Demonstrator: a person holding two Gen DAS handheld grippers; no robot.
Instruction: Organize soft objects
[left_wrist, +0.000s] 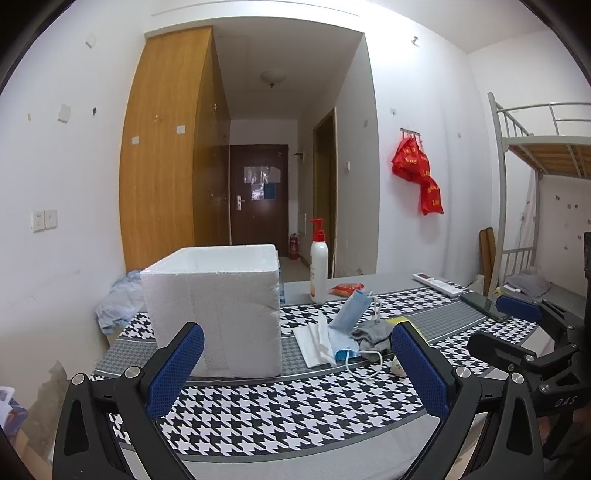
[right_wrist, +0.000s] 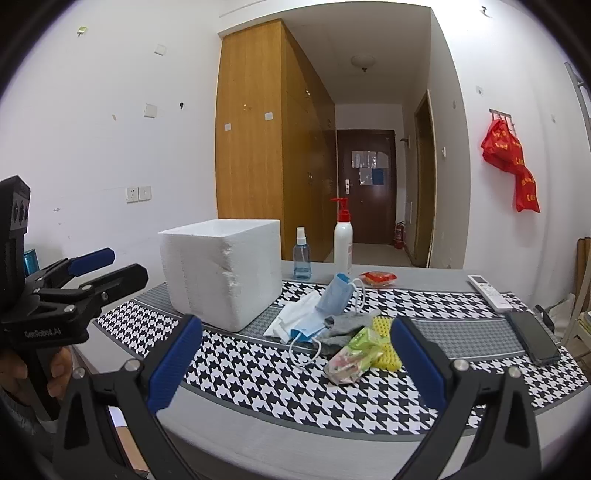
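Note:
A white foam box (left_wrist: 218, 310) (right_wrist: 225, 273) stands open-topped on the houndstooth table cover. Right of it lies a pile of soft things: white tissues (left_wrist: 314, 343) (right_wrist: 291, 319), blue face masks (left_wrist: 351, 310) (right_wrist: 334, 297), a grey sock (left_wrist: 371, 334) (right_wrist: 347, 325), a yellow sponge (right_wrist: 386, 341) and a green wipes pack (right_wrist: 354, 354). My left gripper (left_wrist: 295, 369) hangs open in front of the box and pile, nothing between its fingers. My right gripper (right_wrist: 295, 369) is open too, short of the pile, and empty.
A pump bottle (left_wrist: 318, 266) (right_wrist: 342, 240), a blue spray bottle (right_wrist: 302, 258), a red snack packet (left_wrist: 346, 289) (right_wrist: 378, 277), a remote (left_wrist: 437, 283) (right_wrist: 489, 291) and a phone (left_wrist: 484, 304) (right_wrist: 533, 338) lie on the table. A bunk bed (left_wrist: 535, 155) stands right.

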